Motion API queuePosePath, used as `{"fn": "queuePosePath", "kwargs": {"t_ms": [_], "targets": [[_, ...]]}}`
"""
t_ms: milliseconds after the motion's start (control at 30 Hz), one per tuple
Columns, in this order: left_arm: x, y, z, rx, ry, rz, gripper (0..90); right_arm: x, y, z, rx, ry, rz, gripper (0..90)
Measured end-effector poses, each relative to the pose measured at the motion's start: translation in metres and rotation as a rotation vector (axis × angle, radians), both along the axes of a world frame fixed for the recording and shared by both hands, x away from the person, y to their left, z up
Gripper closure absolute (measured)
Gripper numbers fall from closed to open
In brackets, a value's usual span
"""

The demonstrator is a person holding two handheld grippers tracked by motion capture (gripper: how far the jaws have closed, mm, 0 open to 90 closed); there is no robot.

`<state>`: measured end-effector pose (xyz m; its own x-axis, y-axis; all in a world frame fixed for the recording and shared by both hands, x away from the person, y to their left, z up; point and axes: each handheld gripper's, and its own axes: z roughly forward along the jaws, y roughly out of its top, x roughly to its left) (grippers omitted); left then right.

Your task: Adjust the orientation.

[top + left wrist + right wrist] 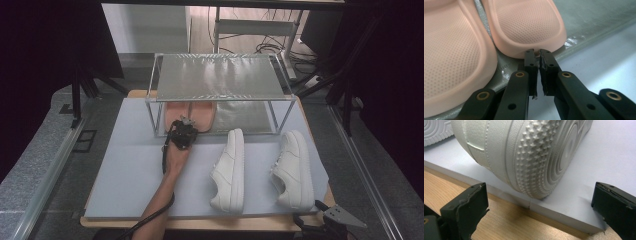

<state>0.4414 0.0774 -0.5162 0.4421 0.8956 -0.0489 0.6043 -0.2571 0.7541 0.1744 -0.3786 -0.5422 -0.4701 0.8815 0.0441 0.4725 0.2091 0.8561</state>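
Grey matting (130,175) covers the table in the high view; at its 12 o'clock a clear shelf rack (220,75) holds pink slippers (190,112), which the left gripper (184,131) reaches. Two white sneakers (230,170) lie on their sides at 4 o'clock.

Left gripper view: jaws nearly together, pinching the right-hand slipper's (529,27) rim.

Right gripper view: jaws wide apart before a sneaker's (524,152) sole.

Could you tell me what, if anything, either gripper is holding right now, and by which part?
The left gripper pinches the heel rim of a pink slipper on the rack's lower shelf. The right gripper is open, holding nothing.
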Motion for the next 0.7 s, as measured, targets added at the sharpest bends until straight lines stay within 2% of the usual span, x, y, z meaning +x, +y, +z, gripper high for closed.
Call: {"fn": "queuePosePath", "kwargs": {"t_ms": [333, 533, 700], "targets": [[-0.005, 0.001, 0.006, -0.008, -0.016, -0.019, 80.4, 0.000, 0.000, 0.000, 0.003, -0.001, 0.003, 0.6], [-0.012, -0.001, 0.011, 0.002, -0.038, -0.026, 71.1, 0.000, 0.000, 0.000, 0.001, -0.001, 0.002, 0.6], [-0.020, -0.003, 0.013, 0.002, -0.032, -0.037, 64.2, 0.000, 0.000, 0.000, -0.003, -0.001, 0.001, 0.6]]}}
